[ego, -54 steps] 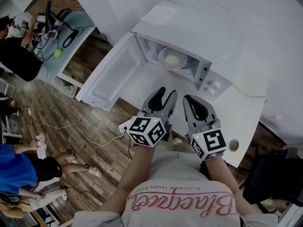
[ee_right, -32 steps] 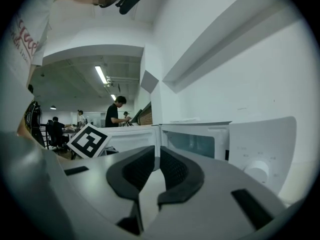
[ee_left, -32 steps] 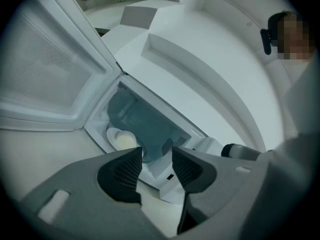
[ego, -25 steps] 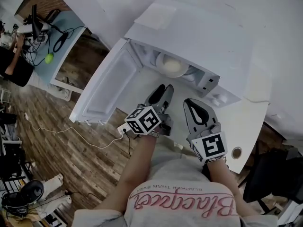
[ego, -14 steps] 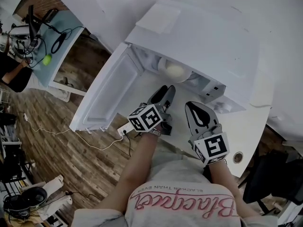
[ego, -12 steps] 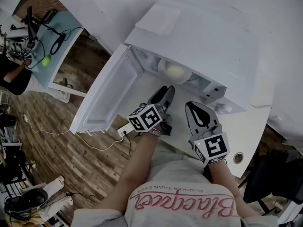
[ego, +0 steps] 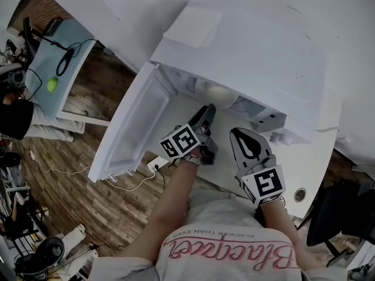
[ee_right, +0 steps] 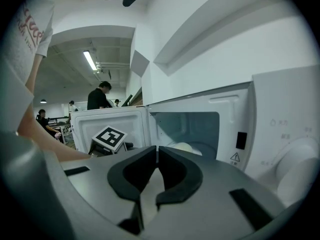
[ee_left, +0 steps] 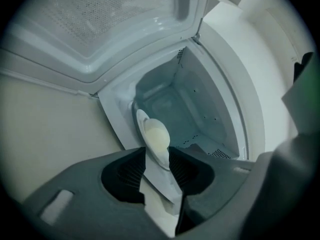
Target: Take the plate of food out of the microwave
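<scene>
Off to the left claw's left, the microwave door [ego: 132, 127] is standing wide open. The left claw [ee_left: 157, 152] is reaching into the mouth of the microwave [ego: 252, 63]. Its jaws are apart and have just been closing. The plate [ee_left: 141, 120] of pale food [ee_left: 156, 136] is sitting inside the cavity just ahead, its near rim lining up with the gap and seemingly not yet pinched. To the right, the right claw [ee_right: 156, 153] is hovering outside, jaws together on nothing. The grasp is being set up; next, the left claw is needing to pinch the rim firmly and draw the plate out level
</scene>
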A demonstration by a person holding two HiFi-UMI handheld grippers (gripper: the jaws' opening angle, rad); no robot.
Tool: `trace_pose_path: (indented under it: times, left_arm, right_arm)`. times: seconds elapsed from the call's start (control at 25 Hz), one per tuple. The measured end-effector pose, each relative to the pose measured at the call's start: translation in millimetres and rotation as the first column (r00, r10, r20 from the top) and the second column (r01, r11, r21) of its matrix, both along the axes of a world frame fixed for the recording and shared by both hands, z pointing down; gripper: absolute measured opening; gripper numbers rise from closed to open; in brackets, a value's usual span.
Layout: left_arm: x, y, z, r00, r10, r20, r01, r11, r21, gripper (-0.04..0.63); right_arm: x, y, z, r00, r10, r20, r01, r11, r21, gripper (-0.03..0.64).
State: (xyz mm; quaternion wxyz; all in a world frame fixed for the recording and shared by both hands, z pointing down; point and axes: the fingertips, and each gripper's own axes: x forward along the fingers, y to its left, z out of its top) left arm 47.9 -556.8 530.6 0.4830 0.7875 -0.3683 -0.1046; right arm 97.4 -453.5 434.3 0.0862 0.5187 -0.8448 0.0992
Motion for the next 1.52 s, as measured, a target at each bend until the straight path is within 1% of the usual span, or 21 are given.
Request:
trace_pose_path:
  times: [0.2,0.28,0.36,0.6,0.88,1.04,1.36,1.52]
  left_arm:
    - [7,-9,3,1.0,0.018,-0.017,-0.018,1.0,-0.018,0.139]
    - [9,-12,5,0.999,0.018,-0.028,-0.018,0.999,-0.029,0.122]
    - [9,-15,8,0.999,0.012,-0.041,-0.014,0.999,-0.043,0.101]
    - [12,-19,9,0.997,0.013,-0.075,-0.02,0.995,-0.093,0.077]
    - [8,-21,11,0.988,-0.027,-0.15,0.001,0.985,-0.175,0.04]
    - [5,-21,11,0.979,-0.063,-0.194,0.02,0.976,-0.217,0.021]
    - [3,-19,11,0.965,-0.104,-0.24,0.04,0.965,-0.259,0.018]
    - [-1,-13,10,0.962,-0.116,-0.247,0.049,0.964,-0.262,0.018]
  right_arm:
    - [1,-5,3,1.0,0.009,-0.013,-0.009,1.0,-0.004,0.023]
    - [2,-6,5,1.0,0.016,-0.019,-0.016,1.0,-0.009,0.023]
    - [3,-8,7,1.0,0.021,-0.023,-0.021,1.0,-0.012,0.023]
    - [5,-12,9,0.999,0.034,-0.025,-0.035,0.999,-0.017,0.023]
    - [-1,-12,7,0.999,0.027,-0.037,-0.027,1.0,-0.008,0.023]
    - [-2,-10,6,0.999,0.024,-0.042,-0.025,1.0,-0.005,0.023]
    - [-3,-6,4,0.999,0.025,-0.045,-0.025,1.0,-0.002,0.023]
    - [-5,-2,2,0.999,0.015,-0.05,-0.014,1.0,0.01,0.023]
